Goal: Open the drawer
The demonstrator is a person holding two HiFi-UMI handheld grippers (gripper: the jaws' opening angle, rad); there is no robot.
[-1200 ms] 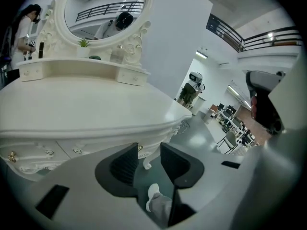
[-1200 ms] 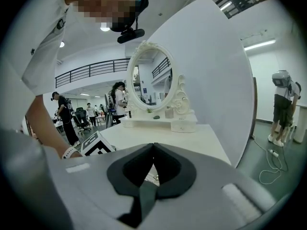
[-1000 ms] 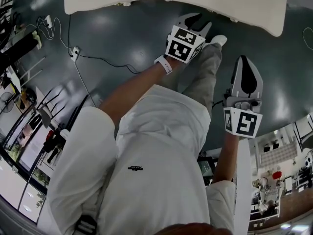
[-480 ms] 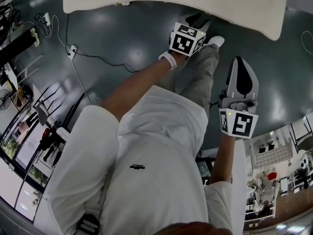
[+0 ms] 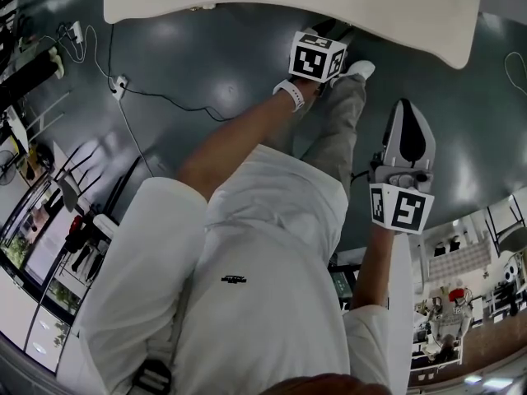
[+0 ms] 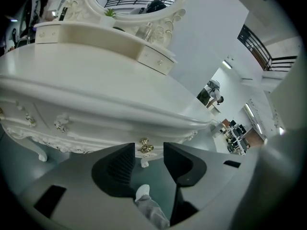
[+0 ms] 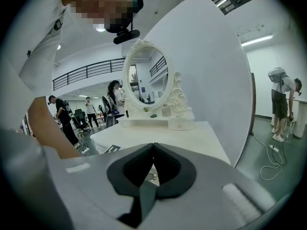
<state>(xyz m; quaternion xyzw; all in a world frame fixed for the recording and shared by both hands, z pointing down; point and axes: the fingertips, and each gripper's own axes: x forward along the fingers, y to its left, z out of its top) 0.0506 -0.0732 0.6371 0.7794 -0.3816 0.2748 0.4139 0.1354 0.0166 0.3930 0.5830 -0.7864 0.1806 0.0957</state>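
Note:
The white dressing table [image 5: 288, 6] fills the top of the head view. Its carved drawer front [image 6: 96, 123] faces me in the left gripper view, with a small gold knob [image 6: 145, 147] low at the middle. My left gripper [image 6: 148, 151] stands open, one black finger on each side of the knob; the pads do not press on it. Its jaws have just been opening. In the head view the left gripper [image 5: 332, 31] reaches under the table's edge. My right gripper [image 5: 409, 107] hangs apart at the right, jaws shut [image 7: 153, 145] on nothing.
An oval mirror [image 7: 144, 75] and small items stand on the table's raised back shelf. A cable and power strip [image 5: 123, 85] lie on the dark floor to the left. The person's shoe [image 5: 362, 68] is under the table edge. People stand far off.
The left gripper has moved toward the table's edge and rolled, its marker cube now turned more level. The right gripper has stayed almost still.

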